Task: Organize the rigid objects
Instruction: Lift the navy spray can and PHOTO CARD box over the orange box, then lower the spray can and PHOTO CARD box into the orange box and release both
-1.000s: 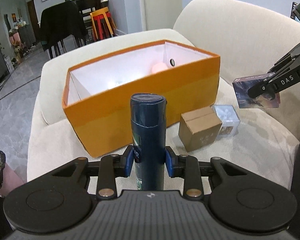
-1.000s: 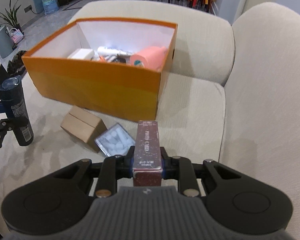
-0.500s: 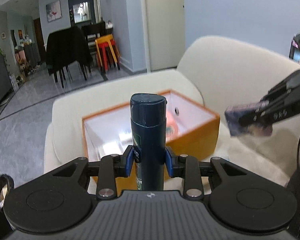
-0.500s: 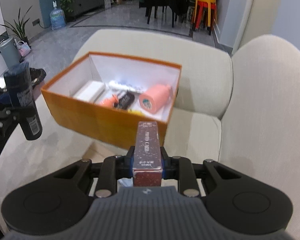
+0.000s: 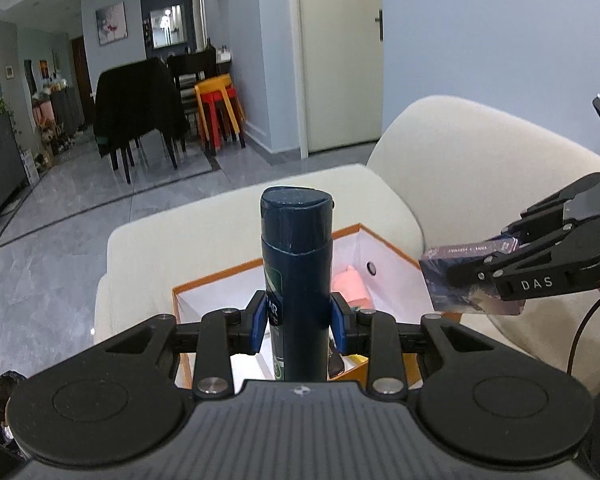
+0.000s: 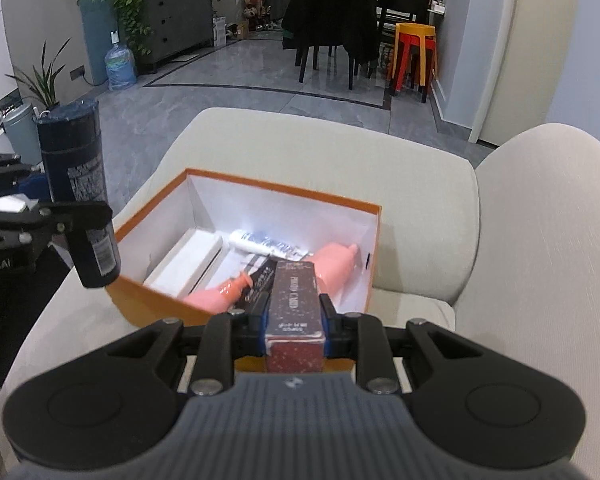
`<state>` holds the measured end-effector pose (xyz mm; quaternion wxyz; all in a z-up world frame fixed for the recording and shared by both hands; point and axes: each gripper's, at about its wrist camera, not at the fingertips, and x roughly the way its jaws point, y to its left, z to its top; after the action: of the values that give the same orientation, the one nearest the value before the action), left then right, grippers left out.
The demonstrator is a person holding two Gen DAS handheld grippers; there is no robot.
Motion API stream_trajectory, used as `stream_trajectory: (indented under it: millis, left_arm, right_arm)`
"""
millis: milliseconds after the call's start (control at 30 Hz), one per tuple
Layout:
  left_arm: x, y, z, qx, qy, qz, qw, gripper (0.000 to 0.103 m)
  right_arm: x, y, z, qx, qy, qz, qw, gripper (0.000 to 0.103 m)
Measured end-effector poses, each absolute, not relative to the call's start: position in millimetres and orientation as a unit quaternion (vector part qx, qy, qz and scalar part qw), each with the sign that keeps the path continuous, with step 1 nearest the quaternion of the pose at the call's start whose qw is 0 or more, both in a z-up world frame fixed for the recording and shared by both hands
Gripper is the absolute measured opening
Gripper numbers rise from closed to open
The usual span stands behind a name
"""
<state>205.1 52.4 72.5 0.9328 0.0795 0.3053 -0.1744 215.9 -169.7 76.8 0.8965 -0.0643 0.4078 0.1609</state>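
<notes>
While up over the box | left gripper (image 5: 298, 316) clamped mid-body on dark spray can (image 5: 296, 264), upright, rigid, probably slick, at 9 o'clock | orange box (image 6: 172, 306) dead centre: white carton, tube, pink bottles | right gripper (image 6: 294, 316) clenched on stiff card box (image 6: 294, 300), light-looking, at 6 o'clock

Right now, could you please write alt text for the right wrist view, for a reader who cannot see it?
The right gripper is shut on a dark red speckled box, held above an open orange box on a cream sofa. The orange box holds pink bottles, a white box and a white tube. At left, the left gripper holds a dark blue bottle upright.
</notes>
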Motion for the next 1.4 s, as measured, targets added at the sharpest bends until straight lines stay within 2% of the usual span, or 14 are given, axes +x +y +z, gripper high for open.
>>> stream_trajectory:
  millis: [733, 1400]
  left_arm:
    - [283, 53, 8, 0.078, 0.432, -0.167, 0.883, 0.036]
    - [349, 32, -52, 0.117, 0.530, -0.173, 0.822, 0.037]
  right_arm:
    - [297, -139, 8, -0.045, 0.448, 0.163, 0.878, 0.022]
    - [330, -126, -45, -0.048, 0.493, 0.172, 0.852, 0.022]
